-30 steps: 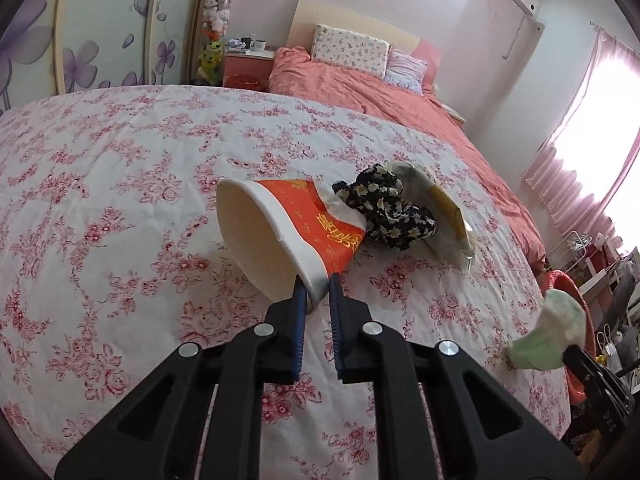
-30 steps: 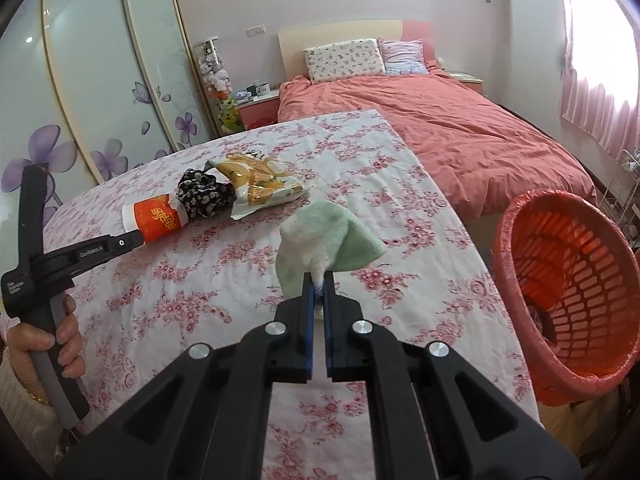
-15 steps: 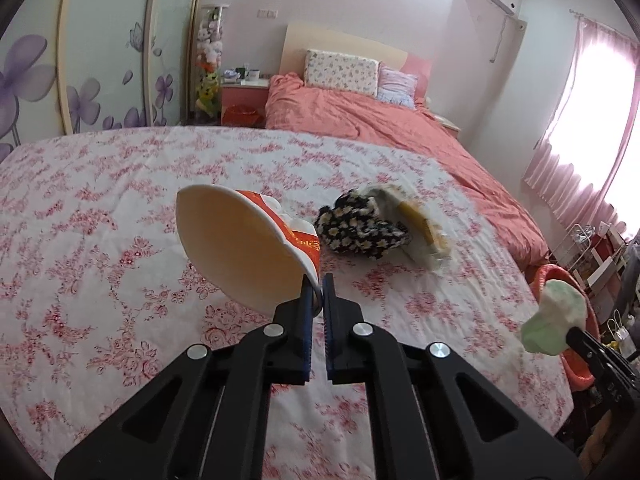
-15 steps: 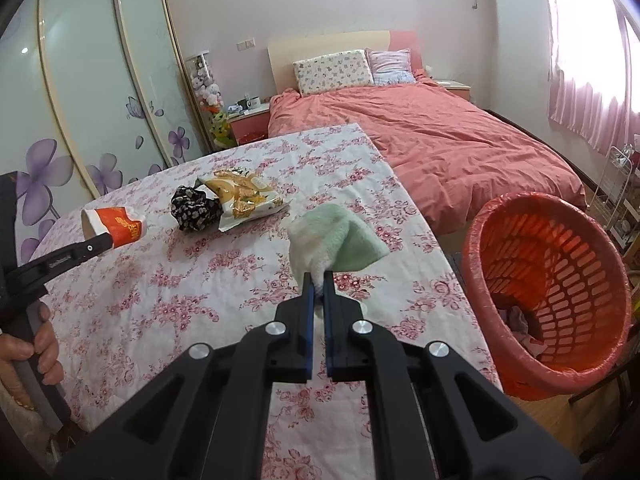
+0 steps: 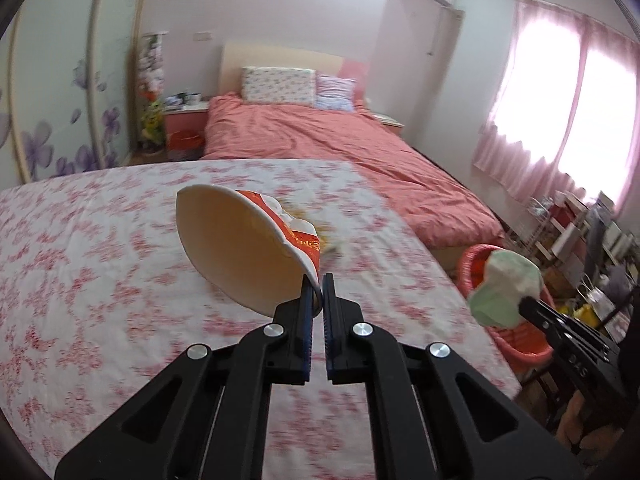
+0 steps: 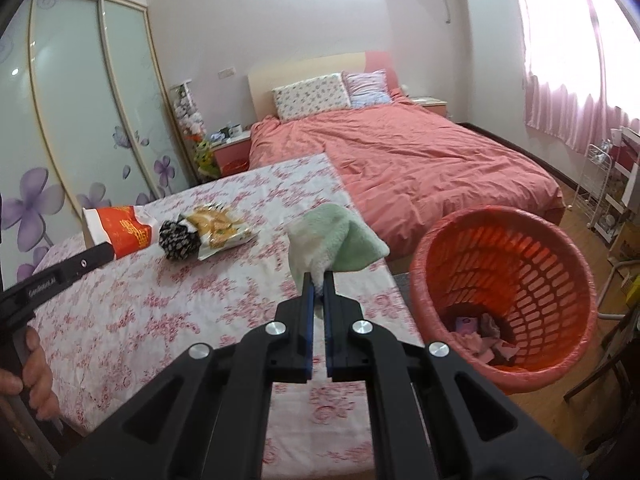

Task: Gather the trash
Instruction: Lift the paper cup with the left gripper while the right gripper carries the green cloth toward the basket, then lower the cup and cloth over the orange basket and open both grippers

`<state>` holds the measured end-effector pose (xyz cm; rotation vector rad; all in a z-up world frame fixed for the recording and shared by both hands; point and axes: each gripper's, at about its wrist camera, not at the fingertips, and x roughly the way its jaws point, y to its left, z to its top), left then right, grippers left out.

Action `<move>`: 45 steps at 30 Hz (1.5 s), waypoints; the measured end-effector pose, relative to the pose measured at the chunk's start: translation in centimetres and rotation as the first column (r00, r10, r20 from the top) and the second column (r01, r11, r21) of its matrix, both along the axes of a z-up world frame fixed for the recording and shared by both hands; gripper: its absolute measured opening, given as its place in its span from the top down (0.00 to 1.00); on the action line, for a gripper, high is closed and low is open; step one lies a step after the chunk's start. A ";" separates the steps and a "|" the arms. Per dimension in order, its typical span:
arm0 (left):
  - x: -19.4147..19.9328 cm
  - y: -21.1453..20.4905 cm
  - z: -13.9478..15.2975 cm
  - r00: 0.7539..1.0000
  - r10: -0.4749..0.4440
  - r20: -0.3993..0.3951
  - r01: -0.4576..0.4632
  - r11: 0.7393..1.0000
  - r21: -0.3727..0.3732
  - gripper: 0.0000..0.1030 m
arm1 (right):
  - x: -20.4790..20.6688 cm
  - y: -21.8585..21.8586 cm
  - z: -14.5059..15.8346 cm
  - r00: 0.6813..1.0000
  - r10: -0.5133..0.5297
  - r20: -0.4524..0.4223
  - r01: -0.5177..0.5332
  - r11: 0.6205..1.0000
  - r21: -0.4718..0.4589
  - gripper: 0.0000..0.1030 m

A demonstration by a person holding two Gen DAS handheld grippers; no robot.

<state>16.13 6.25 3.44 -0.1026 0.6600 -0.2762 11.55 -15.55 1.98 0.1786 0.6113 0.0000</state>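
Left wrist view: left gripper, jaws clenched on the rim of a paper noodle cup; cup lifted clear of the floral bedspread, mouth turned toward the camera, red printed side facing away, long axis running up and leftward from the jaws; snack wrapper only partly visible behind the cup, blurred; to the lower right, the right gripper held a pale green cloth in front of the red laundry-style basket; basket stood on the floor off the bed's right edge.

Right wrist view: right gripper, jaws clamped on a white corner of the green cloth; cloth bunched and standing up above the fingertips, over the bedspread's right margin; red basket just to the right of and below the jaws, mouth open toward them, some scraps already at its bottom; left gripper far to the left, carrying the cup; a black floral scrunchie-like bundle and the snack wrapper lay on the bed beside it; a hand gripped the left tool's handle.

Judgement: the right hand stood much the nearer to the basket; its cloth would need only a short carry rightward; the cup had the whole bed's width to cross.
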 end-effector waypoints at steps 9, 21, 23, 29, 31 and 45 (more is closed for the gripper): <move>-0.8 -7.0 0.5 0.985 -0.169 0.016 0.169 0.985 -0.018 0.96 | -1.8 -4.4 0.9 0.993 -0.110 0.047 0.110 0.994 0.000 0.95; -0.3 -15.4 -1.3 0.934 -0.357 -0.004 0.357 0.933 -0.050 0.96 | -2.9 -11.0 0.0 0.969 -0.242 0.054 0.241 0.970 0.022 0.95; -0.2 -16.6 -1.6 0.924 -0.382 -0.007 0.381 0.923 -0.055 0.96 | -3.0 -12.2 -0.3 0.964 -0.262 0.052 0.261 0.965 0.031 0.95; -0.1 -19.4 -2.0 0.895 -0.445 -0.013 0.443 0.894 -0.069 0.96 | -2.8 -15.2 -1.4 0.950 -0.311 0.043 0.308 0.950 0.057 0.95; 0.0 -20.5 -2.2 0.885 -0.466 -0.015 0.464 0.883 -0.071 0.96 | -2.7 -16.0 -1.7 0.945 -0.323 0.041 0.320 0.945 0.064 0.95; 1.2 -25.5 -4.5 0.836 -0.544 -0.074 0.540 0.839 -0.067 0.96 | -1.1 -20.5 -3.4 0.928 -0.372 0.030 0.367 0.924 0.107 0.93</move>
